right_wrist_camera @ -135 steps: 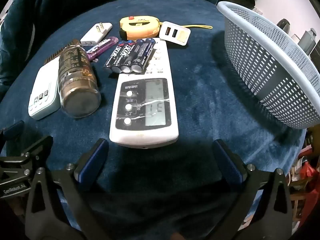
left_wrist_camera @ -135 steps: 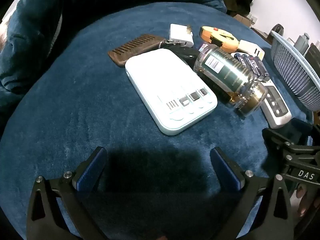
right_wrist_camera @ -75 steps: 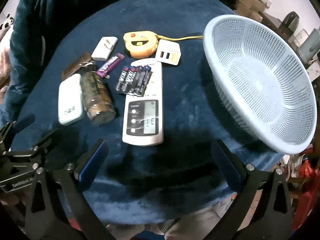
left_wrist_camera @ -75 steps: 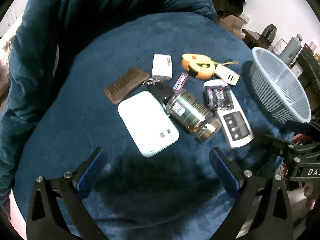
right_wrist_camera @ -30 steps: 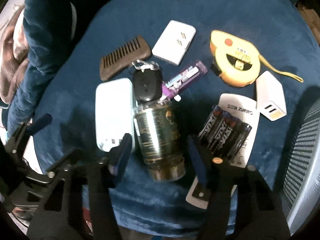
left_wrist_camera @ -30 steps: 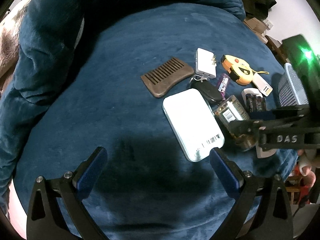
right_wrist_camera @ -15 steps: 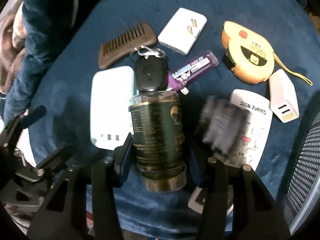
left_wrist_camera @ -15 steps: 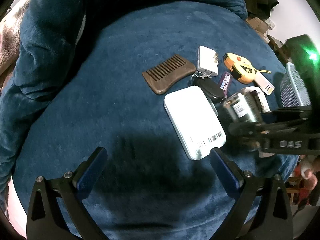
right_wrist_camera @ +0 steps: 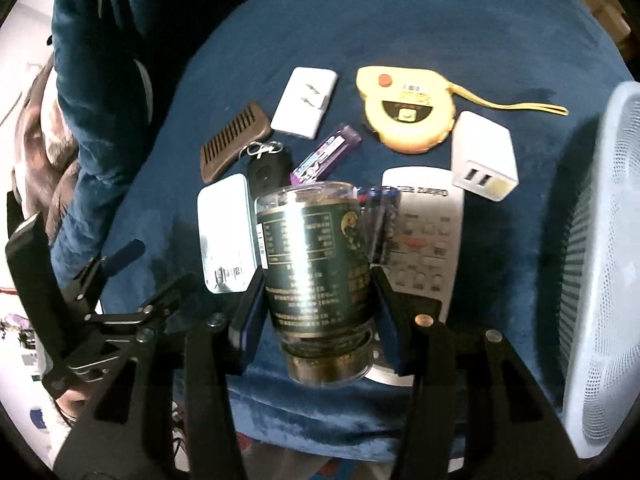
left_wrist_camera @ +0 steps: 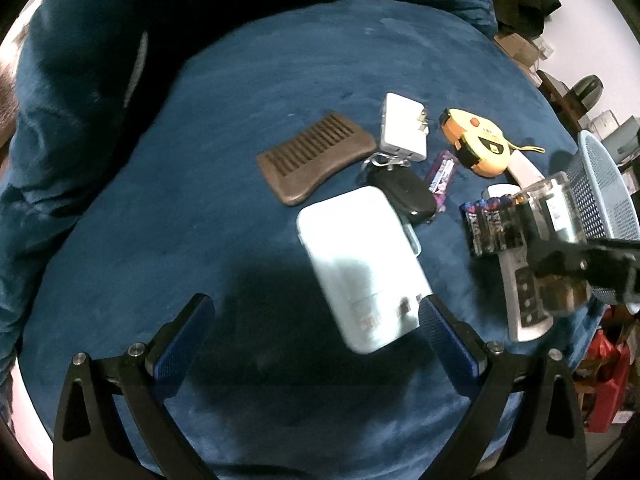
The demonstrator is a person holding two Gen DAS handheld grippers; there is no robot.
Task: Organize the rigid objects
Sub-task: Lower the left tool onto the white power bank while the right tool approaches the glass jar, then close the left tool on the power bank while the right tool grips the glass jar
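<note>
My right gripper (right_wrist_camera: 318,280) is shut on a glass jar (right_wrist_camera: 316,240) with a dark green label and a gold lid, held lifted above the blue cushion (right_wrist_camera: 440,20). In the left wrist view the same jar (left_wrist_camera: 556,208) hangs at the right, just in front of the light blue basket (left_wrist_camera: 600,196). My left gripper (left_wrist_camera: 314,308) is open above the cushion. The near end of a white power bank (left_wrist_camera: 360,264) lies by its right finger (left_wrist_camera: 444,336). A white remote (right_wrist_camera: 424,232) with batteries (right_wrist_camera: 380,216) on it lies under the jar.
A brown comb (left_wrist_camera: 316,162), white plug adapter (left_wrist_camera: 402,132), black key fob (left_wrist_camera: 404,194), purple tube (left_wrist_camera: 440,176) and yellow tape measure (left_wrist_camera: 476,142) lie on the cushion. A white USB charger (right_wrist_camera: 482,156) sits near the basket (right_wrist_camera: 600,280). The cushion drops off on every side.
The right gripper has lifted the jar off the cushion and carried it right, toward the basket. The batteries have shifted on the remote. The left gripper has drifted slightly nearer the power bank.
</note>
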